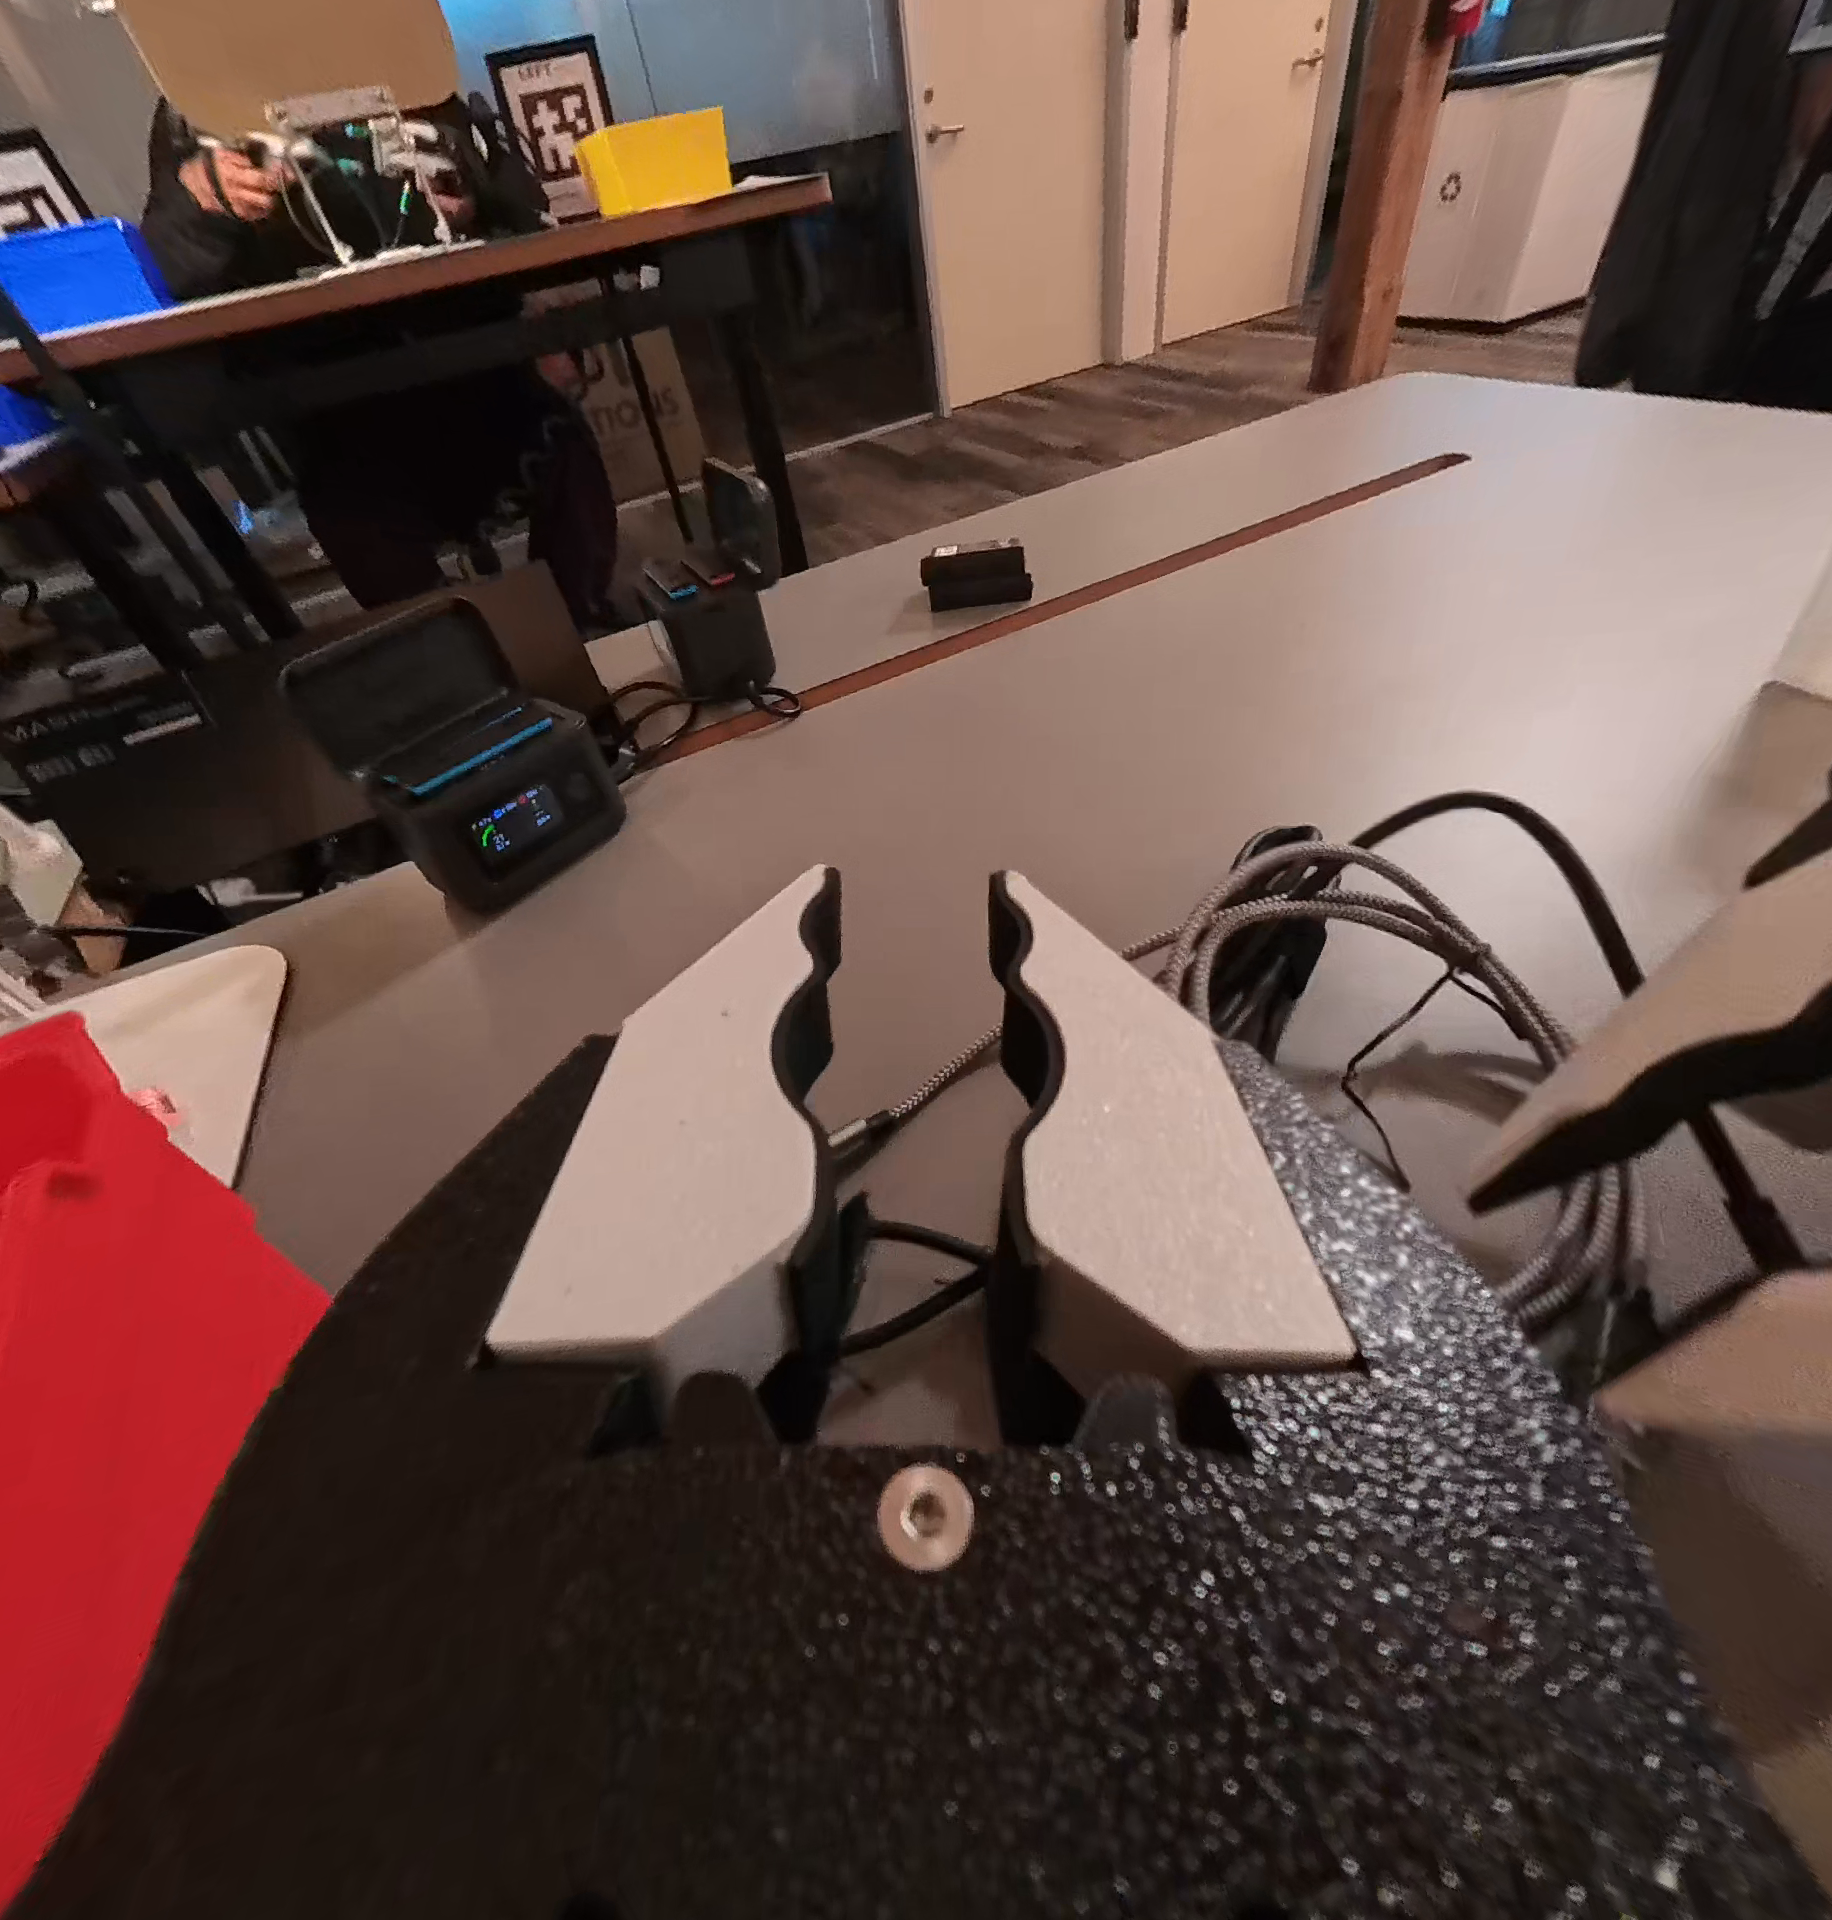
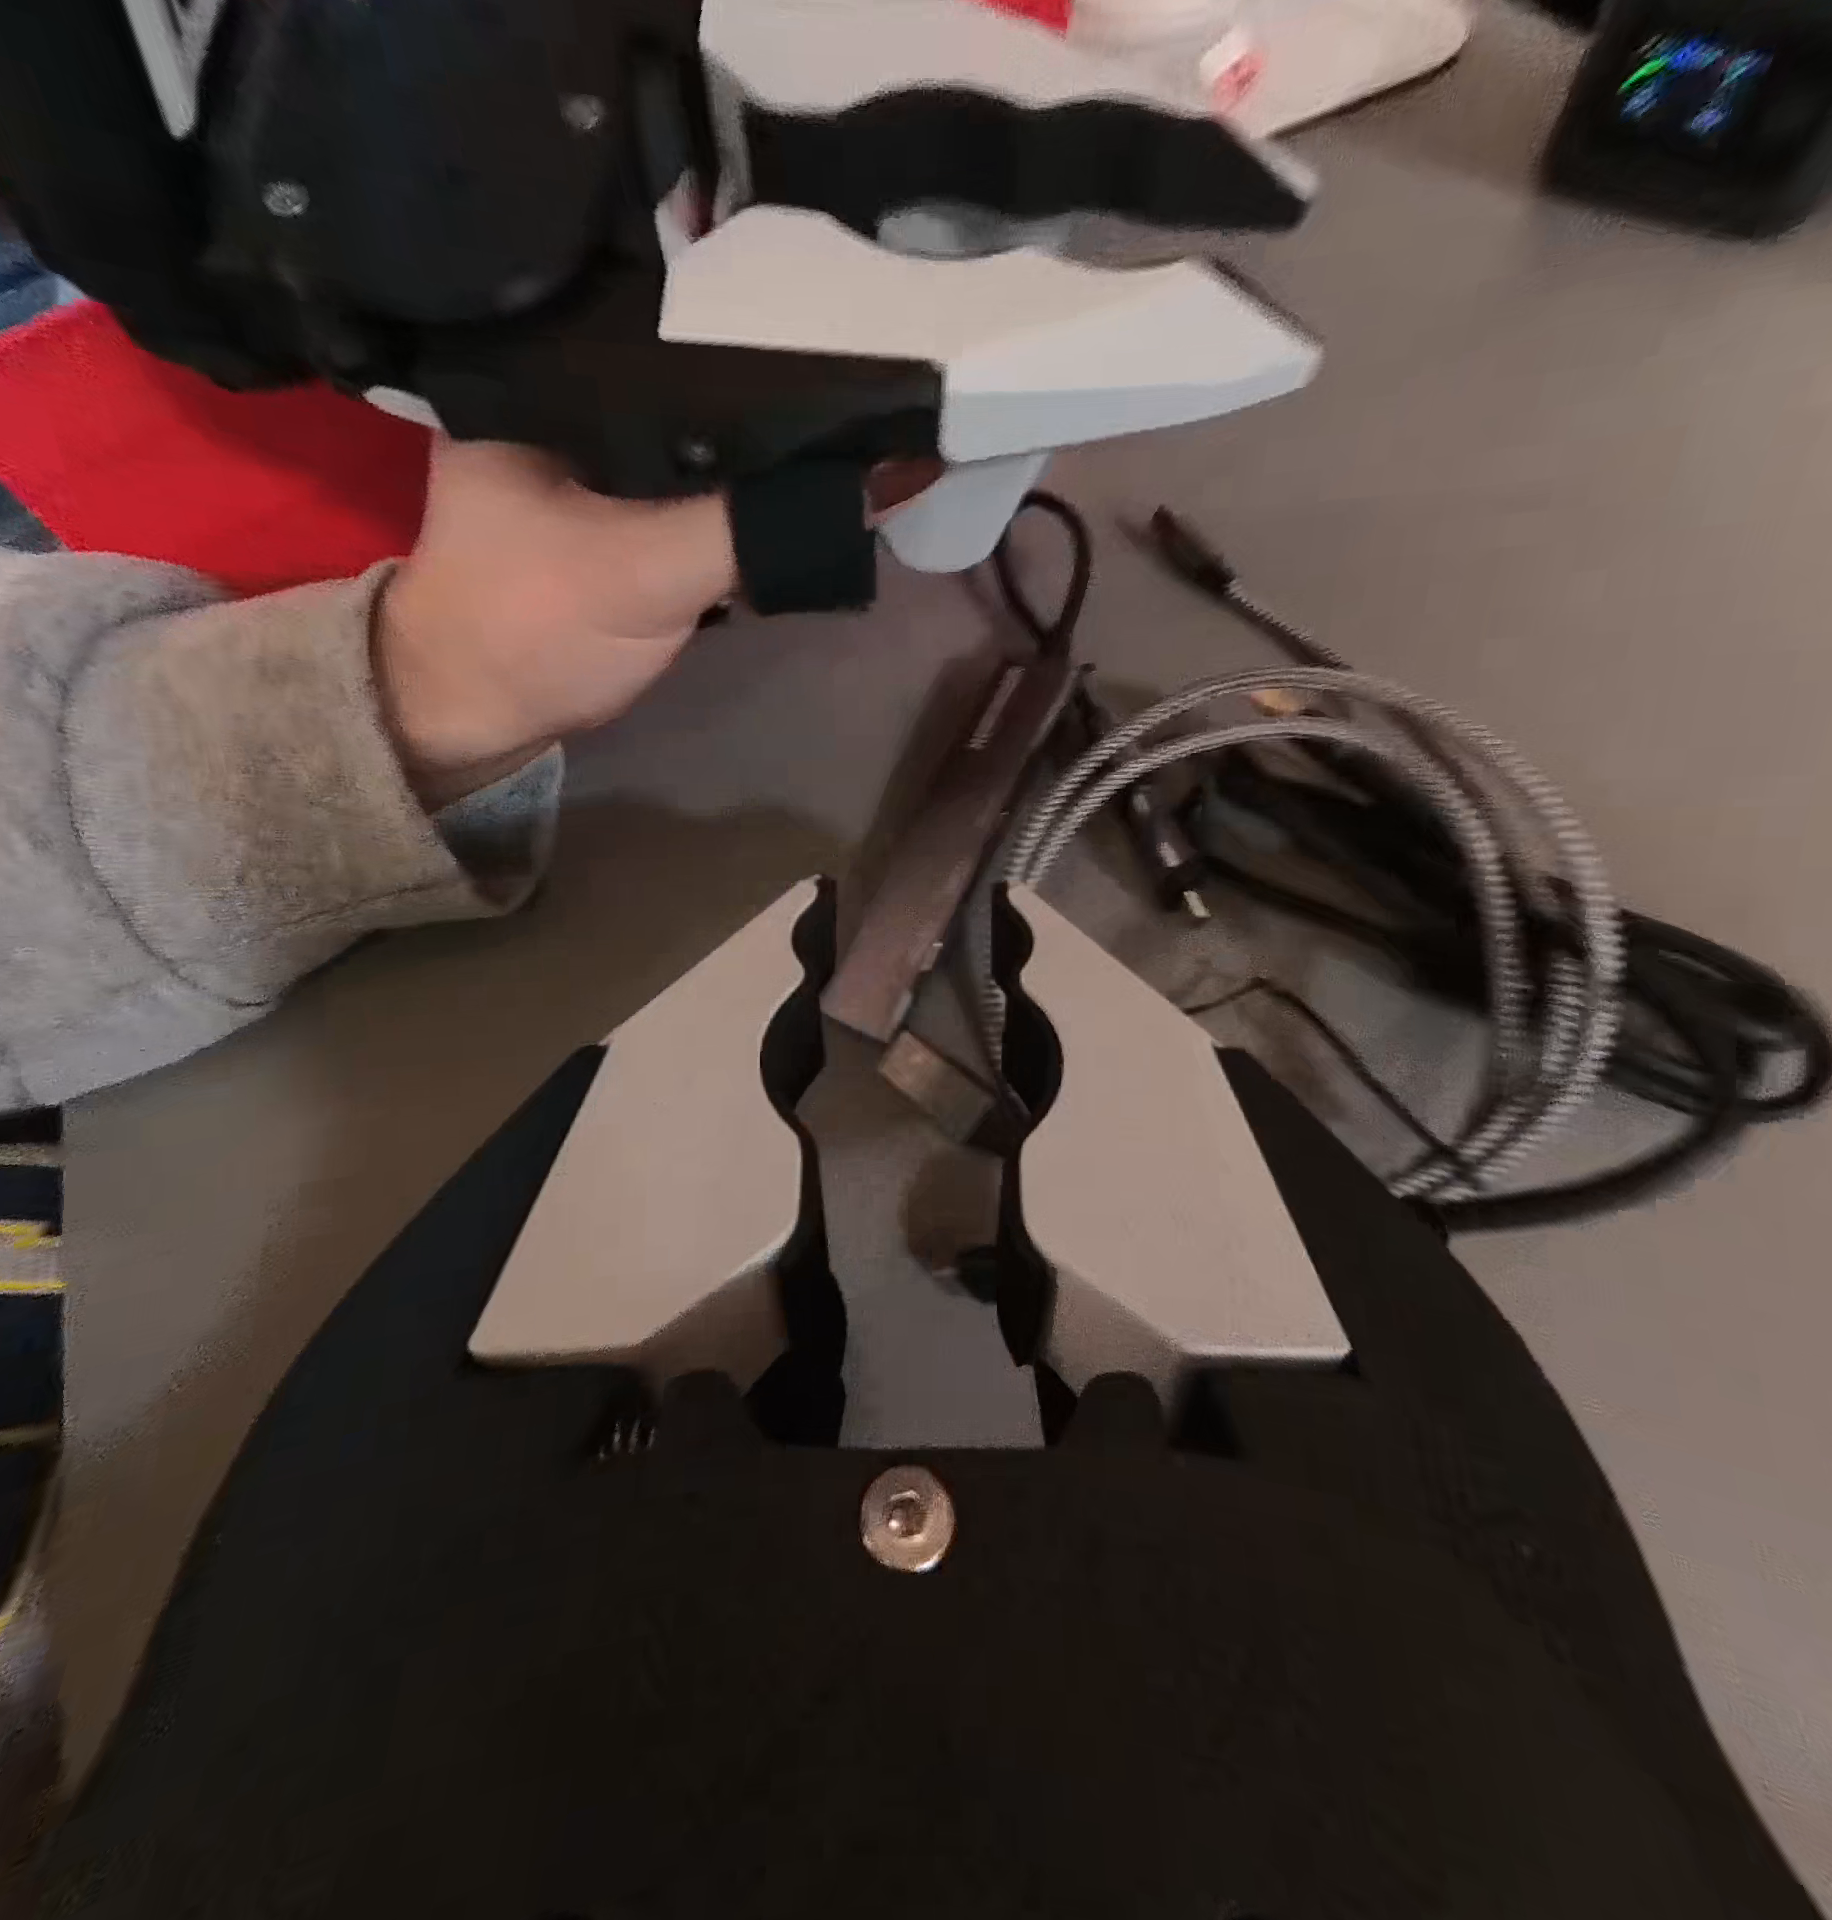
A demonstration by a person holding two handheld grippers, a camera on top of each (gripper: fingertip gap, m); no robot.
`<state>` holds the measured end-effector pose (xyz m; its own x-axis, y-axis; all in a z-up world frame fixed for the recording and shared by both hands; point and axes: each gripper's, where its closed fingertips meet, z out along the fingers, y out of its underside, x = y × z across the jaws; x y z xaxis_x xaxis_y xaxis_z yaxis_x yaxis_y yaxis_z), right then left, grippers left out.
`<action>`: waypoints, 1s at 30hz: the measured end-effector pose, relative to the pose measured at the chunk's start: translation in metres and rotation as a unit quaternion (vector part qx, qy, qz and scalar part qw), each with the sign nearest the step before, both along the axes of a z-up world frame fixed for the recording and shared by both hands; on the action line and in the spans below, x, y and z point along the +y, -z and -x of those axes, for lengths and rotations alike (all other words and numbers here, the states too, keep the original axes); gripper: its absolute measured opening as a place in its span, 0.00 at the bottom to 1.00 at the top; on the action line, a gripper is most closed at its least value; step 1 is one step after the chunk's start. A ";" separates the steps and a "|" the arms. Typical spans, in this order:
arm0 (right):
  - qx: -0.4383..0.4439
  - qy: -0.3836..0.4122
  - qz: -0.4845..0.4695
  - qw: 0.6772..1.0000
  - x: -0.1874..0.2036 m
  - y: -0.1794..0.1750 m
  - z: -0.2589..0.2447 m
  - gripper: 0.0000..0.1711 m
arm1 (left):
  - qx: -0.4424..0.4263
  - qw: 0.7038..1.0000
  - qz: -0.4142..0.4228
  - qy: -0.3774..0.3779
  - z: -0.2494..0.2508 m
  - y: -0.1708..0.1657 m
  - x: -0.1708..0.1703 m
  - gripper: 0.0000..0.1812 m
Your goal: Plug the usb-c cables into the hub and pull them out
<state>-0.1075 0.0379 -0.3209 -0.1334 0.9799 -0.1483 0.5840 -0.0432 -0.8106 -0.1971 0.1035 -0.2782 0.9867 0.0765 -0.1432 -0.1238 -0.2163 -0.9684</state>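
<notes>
My right gripper (image 2: 912,896) is shut on the grey metal hub (image 2: 953,810), which lies slantwise between its pads and touches both. A braided grey cable (image 2: 1514,831) lies coiled on the table to the right, over black cables (image 2: 1722,1039). A loose black plug (image 2: 1192,551) lies farther off. My left gripper (image 1: 914,888) is open and empty above the table. Below its fingers lies the braided cable's metal plug (image 1: 860,1127); the coil (image 1: 1307,925) is to its right. The right gripper (image 1: 1618,1039) shows at the right edge. The left gripper (image 2: 1301,281) shows above the hub, held by a hand (image 2: 538,623).
A red bin (image 1: 81,1351) stands at the near left beside a white board (image 1: 195,1018). A black power unit with a lit screen (image 1: 507,810) sits at the table's left edge. Two small black blocks (image 1: 974,582) lie by a slot in the grey table (image 1: 1411,675). The loose black plug (image 2: 1192,551) lies around 8 cm away from my left fingertips.
</notes>
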 end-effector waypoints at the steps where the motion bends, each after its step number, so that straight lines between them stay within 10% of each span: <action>1: -0.010 -0.004 -0.002 1.000 -0.007 0.004 0.002 0.17 | 0.007 1.000 -0.003 0.002 -0.001 -0.001 -0.002 0.14; 17: -0.068 0.012 -0.089 0.994 -0.013 0.043 0.012 0.15 | -0.075 0.993 -0.084 0.046 -0.005 -0.032 -0.017 0.15; 27: 0.114 0.096 0.009 0.989 0.051 -0.008 0.007 0.04 | -0.198 0.966 -0.087 0.142 -0.031 -0.035 -0.022 0.18; 30: 0.180 0.131 0.052 0.974 0.072 -0.025 0.000 0.04 | -0.207 0.949 -0.092 0.221 -0.057 -0.043 -0.028 0.04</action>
<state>-0.1078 0.1099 -0.2957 0.0579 0.9695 -0.2383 0.2217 -0.2452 -0.9438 -0.1398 0.0754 -0.2348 0.8969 -0.3719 0.2395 0.2364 -0.0546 -0.9701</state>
